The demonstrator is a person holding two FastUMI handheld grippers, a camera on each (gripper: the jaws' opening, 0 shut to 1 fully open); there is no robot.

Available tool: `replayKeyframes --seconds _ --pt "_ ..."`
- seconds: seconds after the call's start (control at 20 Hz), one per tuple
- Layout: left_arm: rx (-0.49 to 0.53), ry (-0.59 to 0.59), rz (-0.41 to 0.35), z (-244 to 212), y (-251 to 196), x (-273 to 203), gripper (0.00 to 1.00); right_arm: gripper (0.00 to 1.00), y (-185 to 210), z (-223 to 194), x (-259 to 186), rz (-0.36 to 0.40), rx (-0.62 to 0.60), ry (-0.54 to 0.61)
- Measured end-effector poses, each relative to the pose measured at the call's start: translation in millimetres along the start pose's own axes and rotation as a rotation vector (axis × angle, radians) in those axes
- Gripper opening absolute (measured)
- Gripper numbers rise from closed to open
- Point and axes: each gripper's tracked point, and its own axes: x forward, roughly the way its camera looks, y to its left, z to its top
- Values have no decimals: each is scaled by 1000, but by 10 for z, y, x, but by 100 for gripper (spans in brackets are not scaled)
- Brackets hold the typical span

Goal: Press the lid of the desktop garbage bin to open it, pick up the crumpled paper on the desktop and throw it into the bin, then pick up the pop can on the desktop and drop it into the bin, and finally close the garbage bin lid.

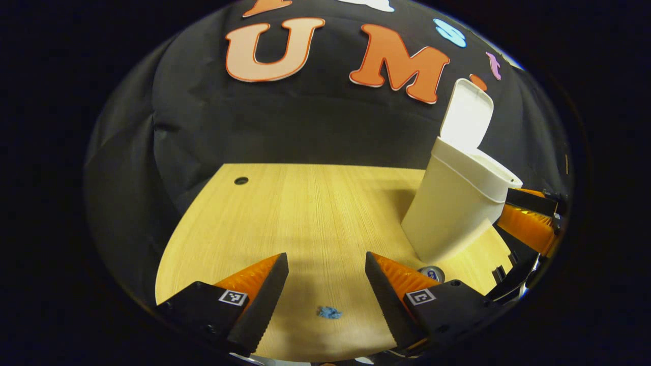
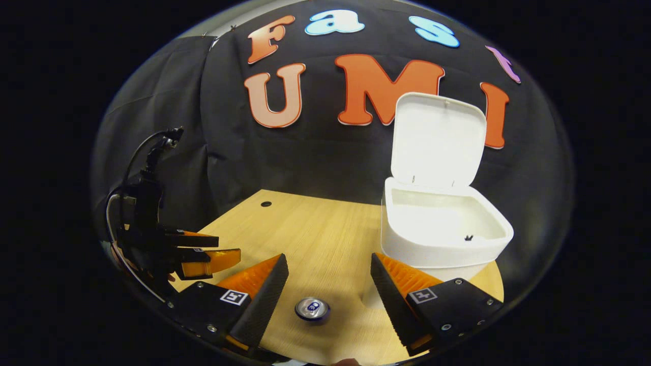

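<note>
Bin lid up at two o'clock; our spread, empty right gripper could topple the upright can below it.

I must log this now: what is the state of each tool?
Left tool: open, holding nothing, above the blue crumpled paper.
Right tool: open, holding nothing, above the pop can.

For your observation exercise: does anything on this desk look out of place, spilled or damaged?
Nothing looks damaged or spilled. The bin stands upright with its lid open, as the task needs. The can stands upright on the desk. The one stray item is a small blue crumpled scrap, lying on the desk.
</note>
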Motion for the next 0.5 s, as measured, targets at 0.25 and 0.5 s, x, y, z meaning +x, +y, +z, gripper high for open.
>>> replayKeyframes --seconds 0.25,0.5 --pt "26 148 -62 -434 -21 150 96 99 93 -450 133 -8 42 112" --pt "11 282 -106 -821 -66 266 96 98 196 -953 188 -9 -2 209"
